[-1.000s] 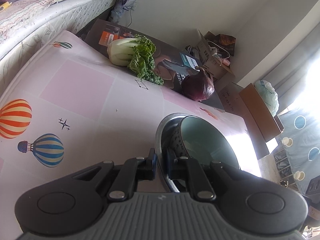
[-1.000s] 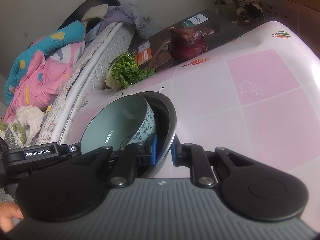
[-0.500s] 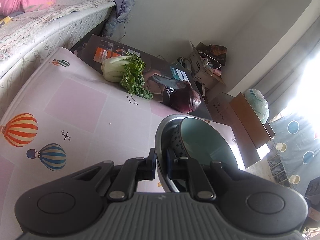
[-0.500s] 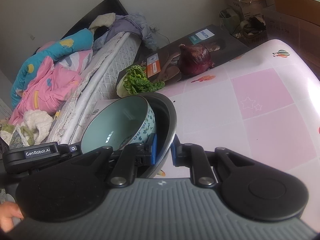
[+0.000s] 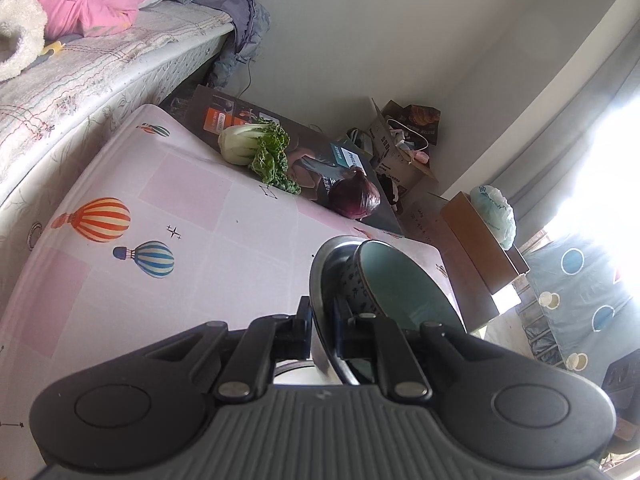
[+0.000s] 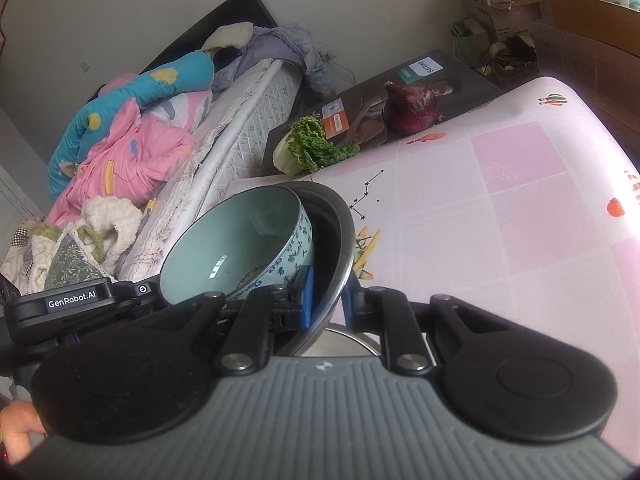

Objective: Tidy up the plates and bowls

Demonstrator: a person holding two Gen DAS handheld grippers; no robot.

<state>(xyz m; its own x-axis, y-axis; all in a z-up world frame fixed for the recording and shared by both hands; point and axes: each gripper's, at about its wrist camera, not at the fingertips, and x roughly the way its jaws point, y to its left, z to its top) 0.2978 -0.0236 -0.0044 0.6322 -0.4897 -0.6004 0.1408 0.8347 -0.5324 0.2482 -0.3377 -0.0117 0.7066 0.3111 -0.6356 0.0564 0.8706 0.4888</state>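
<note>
A grey metal bowl (image 5: 320,276) holds a blue-and-white ceramic bowl (image 5: 396,280) with a pale green inside. My left gripper (image 5: 323,330) is shut on the metal bowl's rim on one side. My right gripper (image 6: 327,298) is shut on the metal bowl's (image 6: 340,232) rim on the other side, with the ceramic bowl (image 6: 240,240) tilted inside it. Both hold the stack up above the pink table (image 5: 192,216). A white round object (image 6: 340,344) shows just below the stack; I cannot tell what it is.
A bok choy (image 5: 256,150) and a red onion (image 5: 356,200) lie on a dark flat box (image 5: 316,160) at the table's far edge. A bed with bedding (image 6: 132,140) runs along one side. Cardboard boxes (image 5: 400,156) stand on the floor beyond.
Both grippers have lifted the stacked bowls higher above the table. The table and vegetables look farther away now. The grips have not changed.
</note>
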